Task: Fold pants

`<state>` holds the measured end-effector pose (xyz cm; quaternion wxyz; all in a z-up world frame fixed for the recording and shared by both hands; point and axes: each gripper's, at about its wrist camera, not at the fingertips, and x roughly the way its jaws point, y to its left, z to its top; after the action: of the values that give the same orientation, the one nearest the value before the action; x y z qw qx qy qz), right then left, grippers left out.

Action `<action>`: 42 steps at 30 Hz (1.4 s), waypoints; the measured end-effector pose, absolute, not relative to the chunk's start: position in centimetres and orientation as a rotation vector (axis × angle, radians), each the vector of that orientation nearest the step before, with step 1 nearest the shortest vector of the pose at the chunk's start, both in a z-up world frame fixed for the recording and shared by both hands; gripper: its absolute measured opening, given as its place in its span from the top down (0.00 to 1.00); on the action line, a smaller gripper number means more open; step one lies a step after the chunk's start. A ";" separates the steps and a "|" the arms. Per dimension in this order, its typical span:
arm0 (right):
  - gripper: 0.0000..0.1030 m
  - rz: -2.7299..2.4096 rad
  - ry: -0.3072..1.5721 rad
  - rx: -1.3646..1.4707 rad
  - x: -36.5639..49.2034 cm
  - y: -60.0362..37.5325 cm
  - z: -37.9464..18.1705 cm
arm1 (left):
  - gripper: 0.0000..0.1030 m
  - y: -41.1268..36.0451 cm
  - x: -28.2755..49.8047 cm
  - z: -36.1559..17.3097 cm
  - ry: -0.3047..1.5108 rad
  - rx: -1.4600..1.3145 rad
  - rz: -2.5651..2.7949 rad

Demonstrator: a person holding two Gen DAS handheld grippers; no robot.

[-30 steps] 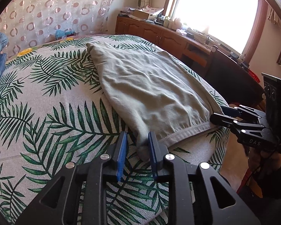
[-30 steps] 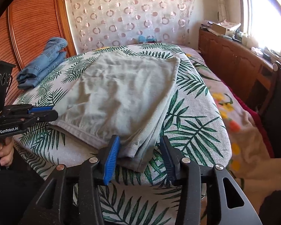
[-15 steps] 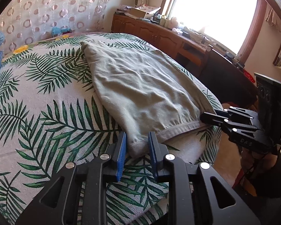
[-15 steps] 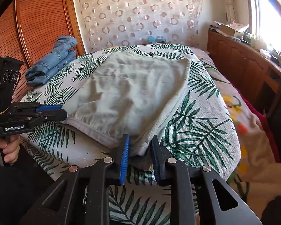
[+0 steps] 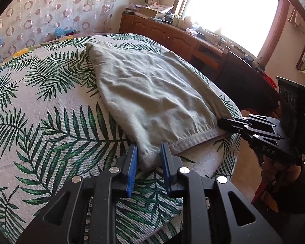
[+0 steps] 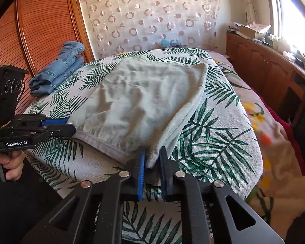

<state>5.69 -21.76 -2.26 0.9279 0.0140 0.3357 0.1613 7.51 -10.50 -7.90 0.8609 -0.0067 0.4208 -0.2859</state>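
Observation:
Pale grey-green pants lie folded flat on the leaf-print bed cover, also in the right wrist view. My left gripper is shut on the near left corner of the hem. My right gripper is shut on the near right corner. Each gripper shows in the other's view, the right one and the left one, both at the pants' near edge.
Folded blue jeans lie at the bed's far left. A wooden sideboard with clutter runs under the window on the right. A patterned curtain hangs behind the bed. A wooden wardrobe stands at left.
My right gripper has closed on the pants' corner. Both grippers hold the near hem, and the cloth has been drawn slightly toward me.

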 end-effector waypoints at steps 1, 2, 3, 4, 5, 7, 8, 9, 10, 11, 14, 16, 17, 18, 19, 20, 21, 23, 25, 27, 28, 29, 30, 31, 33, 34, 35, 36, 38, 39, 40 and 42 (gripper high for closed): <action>0.92 0.332 0.687 0.027 5.7 -21.7 -2.2 | 0.88 -10.5 7.4 -7.8 0.875 -0.011 -0.602; 0.93 0.333 0.684 0.029 5.7 -21.8 -2.2 | 0.91 -10.5 7.4 -7.6 0.864 -0.008 -0.604; 0.93 0.335 0.682 0.036 5.7 -21.9 -2.1 | 0.91 -10.4 7.3 -7.4 0.857 -0.007 -0.608; 0.93 0.341 0.681 0.051 5.8 -22.0 -2.1 | 0.91 -10.4 7.2 -7.0 0.846 -0.007 -0.610; 0.94 0.348 0.675 0.064 5.9 -22.2 -1.9 | 0.92 -10.2 7.1 -6.6 0.835 -0.013 -0.609; 0.94 0.356 0.656 0.073 5.9 -22.2 -1.4 | 0.92 -9.7 6.8 -5.2 0.801 -0.038 -0.620; 0.94 0.359 0.642 0.074 5.8 -22.2 -1.0 | 0.92 -9.5 6.7 -4.6 0.784 -0.045 -0.622; 0.94 0.364 0.629 0.076 5.7 -22.2 -0.6 | 0.92 -9.2 6.5 -3.8 0.762 -0.052 -0.621; 0.94 0.369 0.618 0.077 5.6 -22.2 -0.2 | 0.92 -8.9 6.3 -3.0 0.741 -0.061 -0.621; 0.94 0.376 0.601 0.079 5.5 -22.1 0.4 | 0.92 -8.5 6.1 -2.0 0.718 -0.070 -0.624; 0.94 0.393 0.545 0.070 4.9 -21.8 2.4 | 0.92 -7.7 5.6 0.0 0.666 -0.079 -0.620; 0.94 0.400 0.512 0.064 4.6 -21.6 3.7 | 0.92 -7.1 5.4 1.2 0.634 -0.079 -0.610; 0.94 0.402 0.497 0.058 4.6 -21.5 4.3 | 0.92 -6.9 5.4 1.7 0.621 -0.081 -0.607; 0.94 0.406 0.482 0.053 4.6 -21.3 4.9 | 0.92 -6.6 5.3 2.2 0.607 -0.081 -0.603; 0.94 0.411 0.470 0.050 4.5 -21.2 5.2 | 0.93 -6.4 5.3 2.6 0.594 -0.081 -0.597; 0.94 0.416 0.454 0.044 4.5 -21.0 6.0 | 0.93 -6.2 5.4 3.2 0.581 -0.081 -0.589; 0.94 0.422 0.440 0.037 4.6 -20.8 6.6 | 0.93 -5.9 5.6 3.6 0.571 -0.077 -0.585; 0.94 0.428 0.410 0.016 4.8 -20.3 7.8 | 0.93 -5.5 6.2 4.3 0.555 -0.069 -0.579; 0.94 0.436 0.383 0.000 5.1 -19.8 8.9 | 0.93 -5.1 7.2 4.7 0.547 -0.068 -0.576; 0.94 0.441 0.364 -0.013 5.8 -19.1 9.6 | 0.93 -4.8 7.9 4.7 0.541 -0.069 -0.569; 0.94 0.443 0.357 -0.021 6.3 -18.8 9.9 | 0.93 -4.6 8.1 4.7 0.540 -0.069 -0.567; 0.94 0.444 0.352 -0.030 6.8 -18.4 10.2 | 0.93 -4.4 8.6 4.7 0.535 -0.071 -0.563; 0.94 0.446 0.348 -0.038 7.4 -18.1 10.4 | 0.93 -4.1 8.9 4.8 0.534 -0.073 -0.561; 0.94 0.447 0.345 -0.043 7.9 -17.9 10.5 | 0.93 -3.9 9.3 4.8 0.533 -0.072 -0.559; 0.94 0.452 0.337 -0.051 9.1 -17.5 10.7 | 0.93 -3.3 10.4 5.0 0.529 -0.077 -0.550; 0.94 0.453 0.332 -0.055 9.7 -17.2 11.1 | 0.93 -2.9 10.9 5.1 0.528 -0.086 -0.548; 0.94 0.456 0.329 -0.060 10.3 -17.0 11.1 | 0.93 -2.5 11.6 5.4 0.526 -0.095 -0.544; 0.94 0.458 0.324 -0.064 10.7 -17.1 11.0 | 0.93 -2.1 12.1 5.6 0.520 -0.098 -0.537; 0.94 0.462 0.315 -0.075 12.1 -16.8 11.0 | 0.94 -1.8 13.0 6.4 0.510 -0.097 -0.524; 0.94 0.467 0.311 -0.080 12.7 -16.5 11.3 | 0.94 -1.7 13.3 6.9 0.505 -0.096 -0.520; 0.94 0.470 0.308 -0.087 13.4 -16.2 11.3 | 0.94 -1.6 13.9 7.4 0.497 -0.091 -0.512; 0.94 0.475 0.297 -0.111 15.0 -15.6 11.7 | 0.94 -1.3 15.3 8.5 0.482 -0.081 -0.493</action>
<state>14.98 -15.65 11.72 0.9595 -0.0547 0.1464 0.2342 15.30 -1.34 8.47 0.9404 -0.0395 0.2364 -0.2414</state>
